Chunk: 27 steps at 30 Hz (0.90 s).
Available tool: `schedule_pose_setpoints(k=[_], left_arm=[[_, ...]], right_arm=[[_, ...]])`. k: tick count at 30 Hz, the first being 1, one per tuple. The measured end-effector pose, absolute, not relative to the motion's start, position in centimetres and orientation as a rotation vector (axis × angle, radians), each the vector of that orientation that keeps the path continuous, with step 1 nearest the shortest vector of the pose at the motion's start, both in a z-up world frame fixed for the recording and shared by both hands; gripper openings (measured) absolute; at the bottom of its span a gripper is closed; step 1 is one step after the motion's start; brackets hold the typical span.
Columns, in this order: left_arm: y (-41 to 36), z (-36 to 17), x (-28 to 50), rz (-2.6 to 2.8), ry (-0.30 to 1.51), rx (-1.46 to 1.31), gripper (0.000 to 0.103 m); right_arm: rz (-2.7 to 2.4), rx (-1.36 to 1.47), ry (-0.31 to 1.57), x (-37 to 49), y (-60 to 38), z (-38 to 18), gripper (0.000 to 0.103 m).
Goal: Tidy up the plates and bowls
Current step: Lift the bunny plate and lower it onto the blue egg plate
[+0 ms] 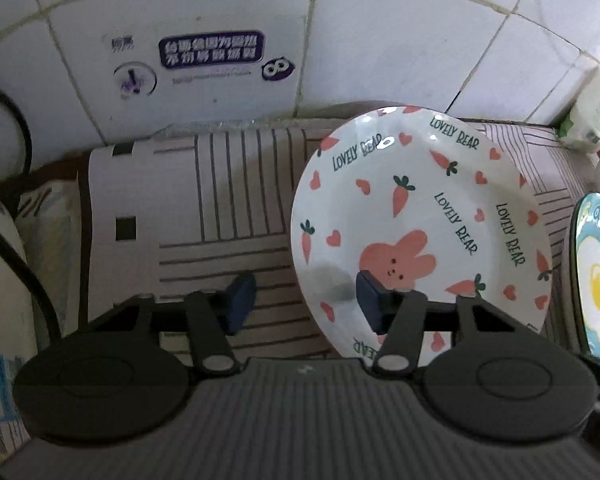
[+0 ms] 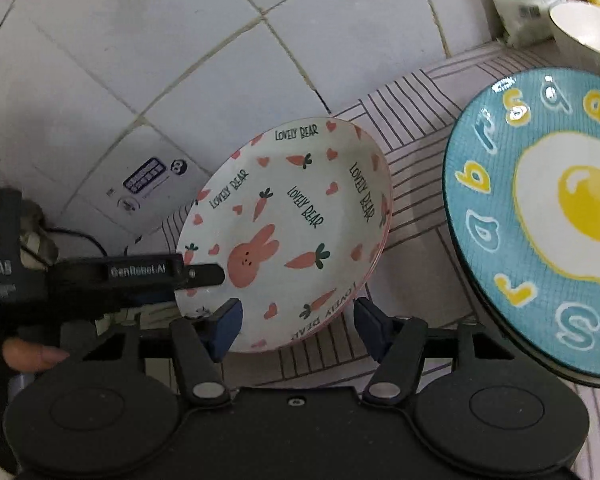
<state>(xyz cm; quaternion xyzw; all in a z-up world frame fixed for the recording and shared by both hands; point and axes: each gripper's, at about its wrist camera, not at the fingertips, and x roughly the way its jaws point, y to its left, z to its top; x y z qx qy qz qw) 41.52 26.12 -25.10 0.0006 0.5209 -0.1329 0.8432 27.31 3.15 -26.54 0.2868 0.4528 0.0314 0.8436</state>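
Observation:
A white deep plate printed with a pink rabbit, carrots and "LOVELY BEAR" lies on a striped cloth by the tiled wall. My left gripper straddles its left rim. One pad is over the plate's inside and the other is out over the cloth. Neither pad presses on the rim, so it is open. In the right wrist view its finger reaches over that rim. My right gripper is open at the plate's near edge, which lies between its pads. A blue fried-egg plate lies to the right.
A white bowl and a plastic package sit at the back right against the wall. A white appliance with a black cable stands at the left. A person's fingers hold the left gripper's handle.

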Motion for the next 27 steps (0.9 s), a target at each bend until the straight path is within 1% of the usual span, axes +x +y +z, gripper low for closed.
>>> schedule_pose_setpoints(k=[2,3,4,5,6,7,9,12,15,19,23,27], left_arm=[[26.2,-25.1,41.6,-0.308,1.078,0.016,0.038],[26.5,-25.1,41.7,-0.313,1.061,0.000,0.033],[26.8,-25.1,41.8,-0.310,1.044,-0.026,0.030],[27.0,-25.2,41.8,-0.312,1.034,-0.044,0.030],[27.1,-25.3,41.6,-0.314,1.025,-0.052,0.029],[27.1,-25.4,41.5,-0.320,1.013,-0.048,0.027],[26.8,-25.5,41.0,-0.340,1.000,-0.037,0.025],[26.7,-25.4,40.8,-0.327,1.006,-0.057,0.025],[27.3,-25.2,41.0,-0.341,1.033,-0.120,0.025],[26.3,-24.2,40.4,-0.341,1.021,-0.017,0.025],[26.1,-23.1,39.5,-0.371,1.025,-0.009,0.025],[25.8,-20.9,37.6,-0.387,0.982,0.007,0.025]], right_arm=[[0.051,0.609,0.956,27.7,3.1,-27.0,0.063],[0.037,0.612,0.950,27.8,3.0,-27.3,0.057],[0.007,0.613,0.937,27.8,2.8,-27.5,0.051],[-0.024,0.619,0.924,27.7,2.6,-27.7,0.049],[-0.036,0.629,0.906,27.7,2.3,-27.8,0.043],[-0.037,0.632,0.895,27.7,2.1,-28.0,0.039],[-0.047,0.626,0.885,27.7,1.9,-28.1,0.033],[-0.030,0.551,0.920,28.2,1.9,-27.8,0.023],[-0.006,0.521,0.937,28.1,1.5,-27.0,0.023],[0.053,0.464,0.941,27.9,1.8,-25.9,0.025],[0.087,0.455,0.927,26.9,0.8,-24.8,0.025],[0.115,0.443,0.892,25.6,-0.1,-22.8,0.025]])
